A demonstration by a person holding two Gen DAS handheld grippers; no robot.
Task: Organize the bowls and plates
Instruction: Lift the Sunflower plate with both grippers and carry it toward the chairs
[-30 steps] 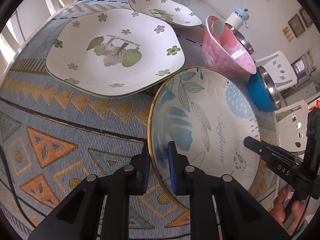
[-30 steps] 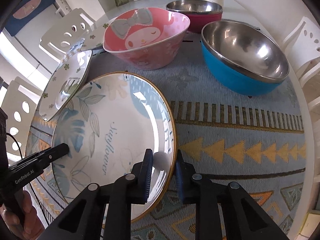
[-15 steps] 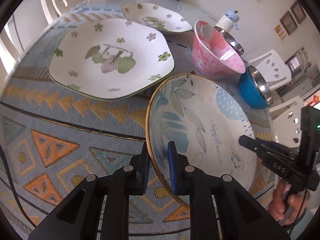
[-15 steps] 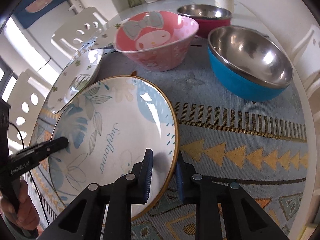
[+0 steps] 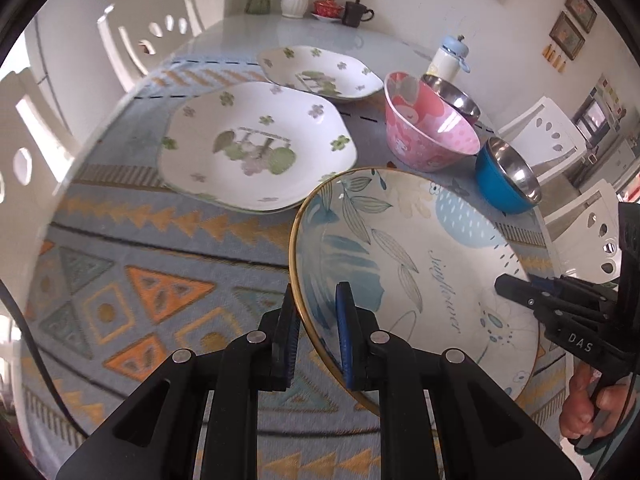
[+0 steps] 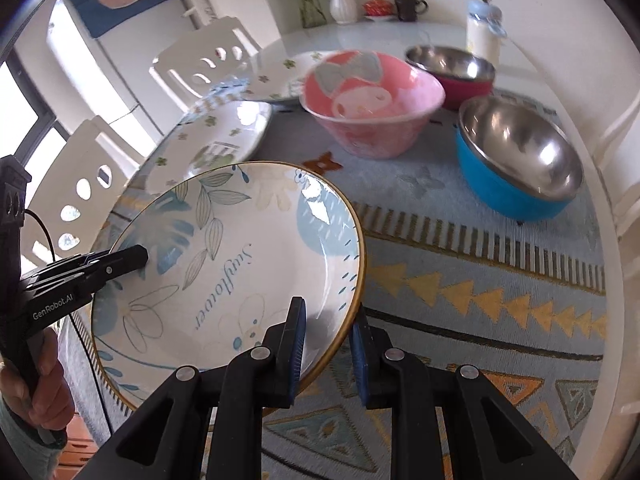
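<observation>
Both grippers, left (image 5: 316,332) and right (image 6: 326,344), clamp the plate (image 5: 420,276) rim; lift evenly, level, toward far floral plate (image 5: 256,148).

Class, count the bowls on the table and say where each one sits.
3. Pink cartoon-print bowl behind the held leaf-pattern round plate; blue-sided steel bowl to its right; red-sided steel bowl behind both. More may be hidden.

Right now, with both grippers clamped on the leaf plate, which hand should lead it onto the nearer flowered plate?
Probably left. The left gripper grips the leaf plate on the edge facing the flowered plate; the right gripper holds the side nearer the bowls.
</observation>
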